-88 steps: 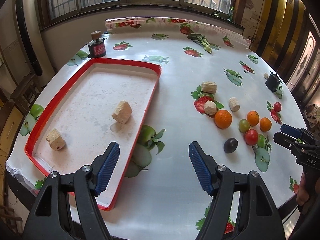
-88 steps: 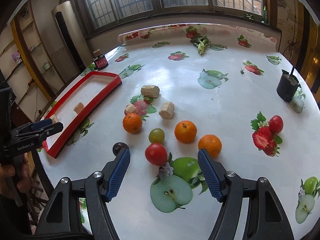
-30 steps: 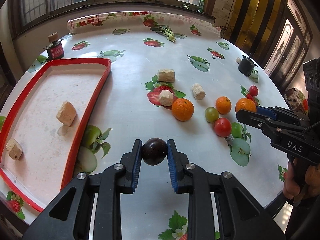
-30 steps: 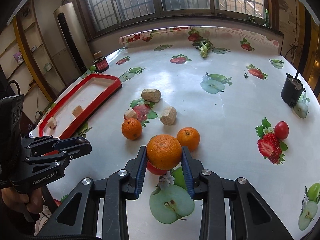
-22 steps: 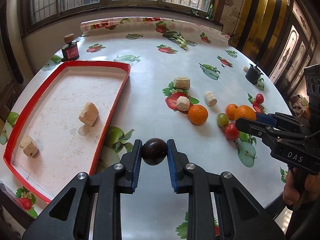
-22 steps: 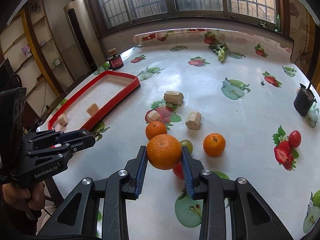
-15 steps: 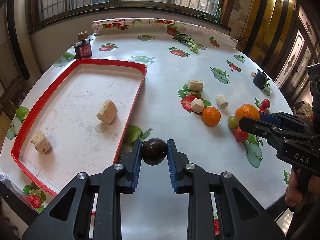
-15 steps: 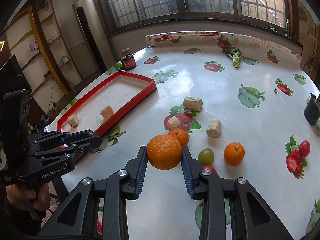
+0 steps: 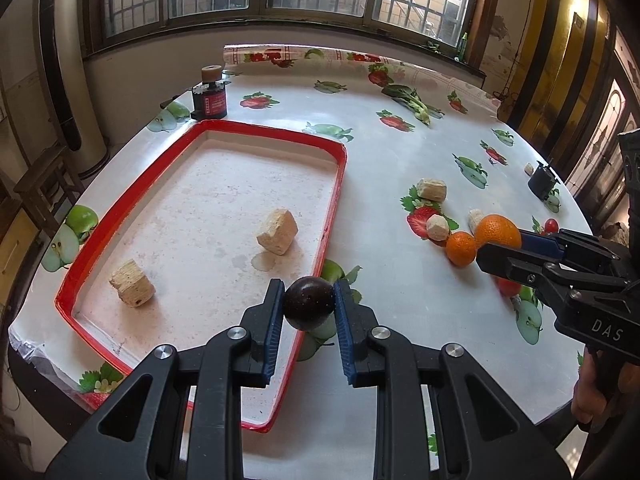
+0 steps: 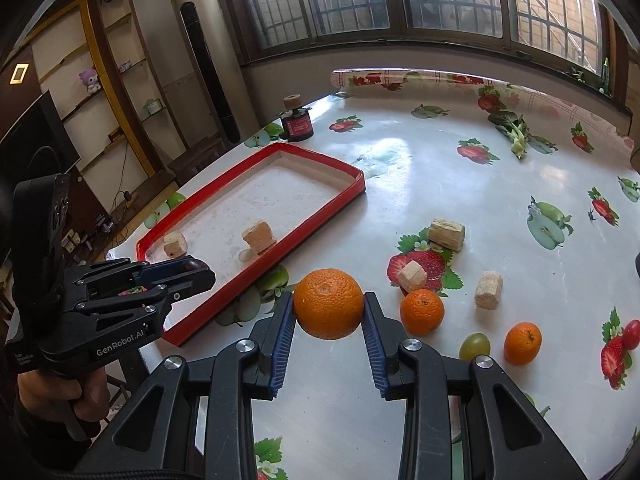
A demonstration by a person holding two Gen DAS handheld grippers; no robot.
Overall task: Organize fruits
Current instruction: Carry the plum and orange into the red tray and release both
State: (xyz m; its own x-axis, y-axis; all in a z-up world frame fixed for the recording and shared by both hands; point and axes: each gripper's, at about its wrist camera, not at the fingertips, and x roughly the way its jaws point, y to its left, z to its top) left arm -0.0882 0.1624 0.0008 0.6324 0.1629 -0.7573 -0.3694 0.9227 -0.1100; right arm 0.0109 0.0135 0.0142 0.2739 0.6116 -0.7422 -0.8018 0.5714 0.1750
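Note:
My left gripper (image 9: 308,304) is shut on a dark purple plum (image 9: 308,302) and holds it above the near right rim of the red tray (image 9: 336,200). My right gripper (image 10: 329,308) is shut on a large orange (image 10: 329,303), lifted off the table to the right of the tray (image 10: 320,216). On the table lie two smaller oranges (image 10: 422,311) (image 10: 522,343), a green grape (image 10: 474,346) and a small red fruit (image 10: 631,334). In the left wrist view the right gripper (image 9: 500,240) comes in from the right with its orange (image 9: 497,232).
Two beige blocks (image 9: 278,231) (image 9: 132,289) lie in the tray, and three more (image 10: 447,233) (image 10: 412,276) (image 10: 489,289) lie on the fruit-print tablecloth. A dark jar (image 9: 209,98) stands behind the tray, and a small black cup (image 9: 541,181) at the far right. A hand (image 10: 60,396) holds the left gripper's grip.
Both grippers have moved left towards the tray, each carrying its fruit. The plum now hangs over the tray's right rim; the loose fruits have dropped back to the right.

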